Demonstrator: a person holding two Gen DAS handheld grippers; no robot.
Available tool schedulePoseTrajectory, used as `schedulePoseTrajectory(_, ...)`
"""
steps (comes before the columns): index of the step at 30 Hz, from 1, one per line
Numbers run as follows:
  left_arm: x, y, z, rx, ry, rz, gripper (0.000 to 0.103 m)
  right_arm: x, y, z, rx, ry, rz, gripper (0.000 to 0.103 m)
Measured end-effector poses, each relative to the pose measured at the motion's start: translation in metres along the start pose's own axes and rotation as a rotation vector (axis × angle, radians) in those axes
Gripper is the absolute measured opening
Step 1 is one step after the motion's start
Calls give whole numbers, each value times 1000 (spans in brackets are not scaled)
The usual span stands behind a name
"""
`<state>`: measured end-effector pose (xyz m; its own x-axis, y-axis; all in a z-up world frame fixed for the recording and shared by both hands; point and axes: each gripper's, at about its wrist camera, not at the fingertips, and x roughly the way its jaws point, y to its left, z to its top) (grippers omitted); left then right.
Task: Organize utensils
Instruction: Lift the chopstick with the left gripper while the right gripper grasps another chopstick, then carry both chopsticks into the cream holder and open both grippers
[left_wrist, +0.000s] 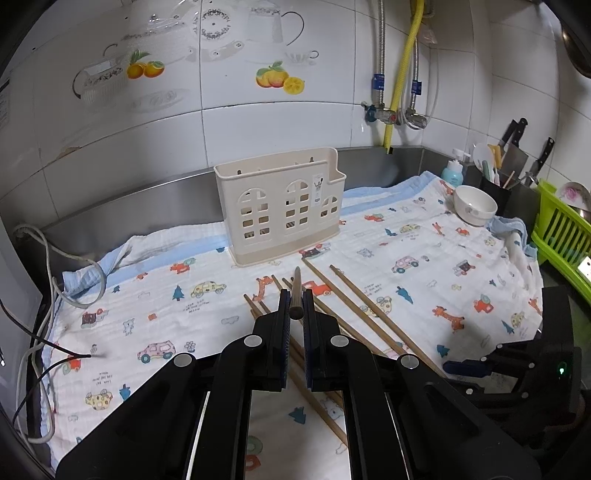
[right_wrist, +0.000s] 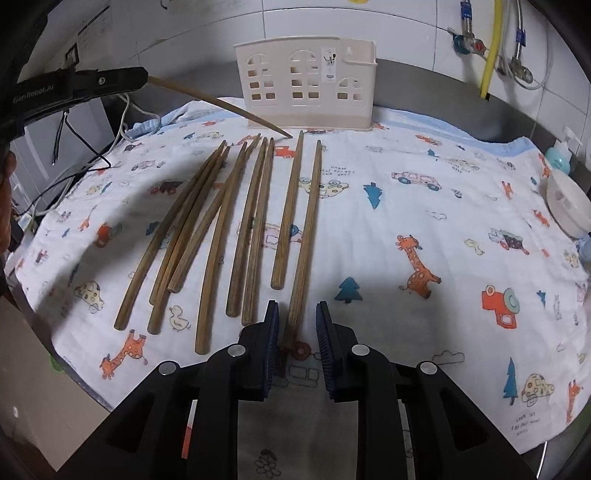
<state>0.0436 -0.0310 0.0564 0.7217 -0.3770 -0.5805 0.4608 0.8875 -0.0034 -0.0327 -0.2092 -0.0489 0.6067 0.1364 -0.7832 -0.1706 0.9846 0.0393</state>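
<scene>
My left gripper (left_wrist: 295, 306) is shut on a wooden chopstick (left_wrist: 296, 291), held above the cloth and pointing toward the beige utensil holder (left_wrist: 280, 210). In the right wrist view the left gripper (right_wrist: 146, 79) holds that chopstick (right_wrist: 221, 105) with its tip near the holder's (right_wrist: 306, 81) base. Several wooden chopsticks (right_wrist: 255, 221) lie side by side on the printed cloth (right_wrist: 424, 221). My right gripper (right_wrist: 297, 321) is open, its jaws on either side of the thick end of the rightmost chopstick (right_wrist: 304, 240). The right gripper (left_wrist: 465, 367) shows at the lower right in the left wrist view.
A white bowl (left_wrist: 474, 205) sits at the cloth's back right. A green dish rack (left_wrist: 561, 236), a knife block with knives (left_wrist: 513, 155) and a blue bottle (left_wrist: 453, 173) stand at the right. Cables (left_wrist: 40, 332) trail at the left. Pipes and valves (left_wrist: 391, 110) hang on the tiled wall.
</scene>
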Motion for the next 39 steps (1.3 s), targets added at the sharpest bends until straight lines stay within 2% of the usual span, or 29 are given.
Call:
schedulePoseTrajectory(6, 1, 0, 1, 5, 1, 1, 5, -1, 14, -6, -84, -15, -67, 9)
schedulePoseTrajectory(10, 1, 0, 2, 9, 1, 2, 5, -8, -1, -5, -10, -27, -14, 7)
schedulePoseTrajectory(19, -1, 1, 5, 4, -9, -17, 5, -61, -20, 28, 26, -182, 1, 7)
schedulePoseTrajectory(23, -3, 5, 11, -7, -18, -30, 5, -90, -28, 58, 7, -276, 17, 7)
schedulePoseTrajectory(28, -8, 7, 24, -1, -35, -34, 5, -113, -44, 106, -24, -338, 84, 7)
schedulePoseTrajectory(33, -14, 8, 46, 13, -52, -46, 5, -124, -57, 162, -72, -345, 130, 7)
schedulePoseTrajectory(39, -20, 14, 76, 7, -73, -74, 5, -140, -69, 228, -125, -325, 131, 7)
